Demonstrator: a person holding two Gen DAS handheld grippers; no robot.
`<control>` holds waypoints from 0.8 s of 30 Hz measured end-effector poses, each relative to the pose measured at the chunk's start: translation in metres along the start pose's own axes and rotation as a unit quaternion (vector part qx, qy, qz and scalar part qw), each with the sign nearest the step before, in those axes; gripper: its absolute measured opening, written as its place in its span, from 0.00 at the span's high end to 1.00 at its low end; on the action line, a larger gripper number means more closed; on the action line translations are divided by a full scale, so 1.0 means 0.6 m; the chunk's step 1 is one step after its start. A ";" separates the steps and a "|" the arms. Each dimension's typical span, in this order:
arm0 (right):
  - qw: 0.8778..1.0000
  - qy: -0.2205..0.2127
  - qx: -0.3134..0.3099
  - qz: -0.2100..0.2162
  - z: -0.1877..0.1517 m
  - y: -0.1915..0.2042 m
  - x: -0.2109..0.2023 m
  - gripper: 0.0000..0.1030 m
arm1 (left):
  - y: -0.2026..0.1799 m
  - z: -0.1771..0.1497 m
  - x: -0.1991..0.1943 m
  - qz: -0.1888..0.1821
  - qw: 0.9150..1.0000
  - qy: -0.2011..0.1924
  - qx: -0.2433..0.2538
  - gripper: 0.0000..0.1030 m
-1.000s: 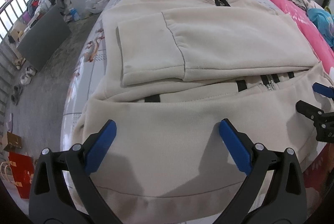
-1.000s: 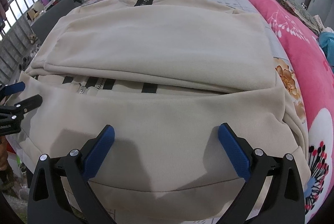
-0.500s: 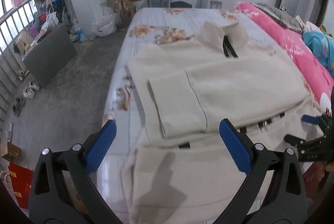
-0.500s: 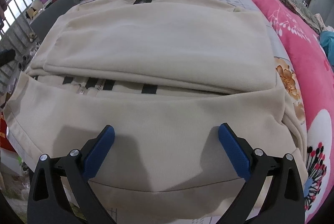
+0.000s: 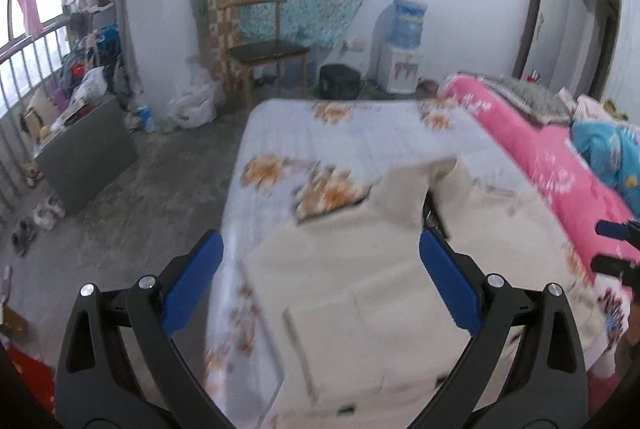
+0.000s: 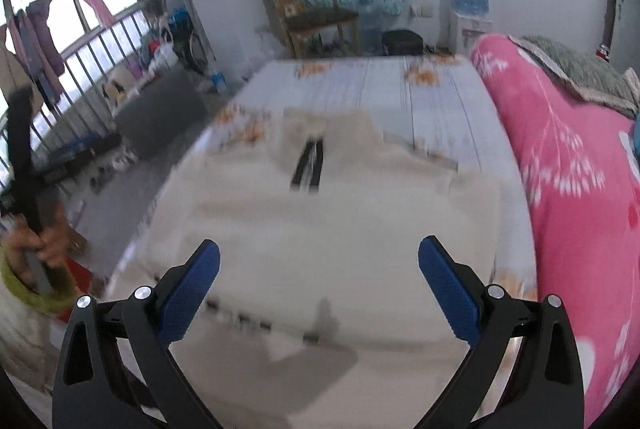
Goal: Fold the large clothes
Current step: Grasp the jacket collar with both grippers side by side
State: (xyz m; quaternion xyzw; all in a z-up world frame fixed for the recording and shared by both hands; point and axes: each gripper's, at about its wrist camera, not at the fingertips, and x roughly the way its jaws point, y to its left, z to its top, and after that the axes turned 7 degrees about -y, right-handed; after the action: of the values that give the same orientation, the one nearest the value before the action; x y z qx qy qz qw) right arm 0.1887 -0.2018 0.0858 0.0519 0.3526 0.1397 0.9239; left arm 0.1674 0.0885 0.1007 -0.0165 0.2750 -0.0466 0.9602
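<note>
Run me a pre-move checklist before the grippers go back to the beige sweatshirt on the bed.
1. Left gripper open and holding nothing: ok, the blue pads stand wide apart.
2. Right gripper open and holding nothing: ok, same wide gap.
3. Beige sweatshirt fully on the bed: cannot tell, its near edge is cut off by the frame.
4. Zipper collar at the far end: ok, it points away from the grippers.
5. Earlier folds lying flat: cannot tell, both views are motion-blurred.
6. Pink quilt clear of the sweatshirt: ok in the right wrist view, a strip of sheet shows between them.
</note>
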 end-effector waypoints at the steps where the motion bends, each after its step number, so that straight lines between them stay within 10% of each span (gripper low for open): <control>1: 1.000 0.000 0.006 0.007 0.018 -0.010 0.006 0.06 | -0.005 0.017 0.018 -0.010 1.000 -0.003 -0.004 0.08; 9: 0.996 0.051 0.068 0.010 0.175 -0.098 0.186 0.06 | -0.040 0.082 0.193 -0.070 0.995 0.031 -0.063 0.20; 16: 0.983 0.136 0.122 -0.003 0.205 -0.143 0.401 0.21 | -0.062 0.068 0.387 -0.080 0.985 0.124 -0.094 0.22; 24: 0.978 0.168 0.119 0.019 0.161 -0.142 0.452 0.81 | -0.085 0.026 0.448 -0.088 0.978 0.176 -0.062 0.89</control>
State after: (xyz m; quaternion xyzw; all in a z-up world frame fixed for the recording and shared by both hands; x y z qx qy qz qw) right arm 0.4649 -0.2032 -0.0312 0.1438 0.5154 0.1212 0.8361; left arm 0.3989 0.0114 -0.0246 -0.0916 0.4397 -0.1154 0.8860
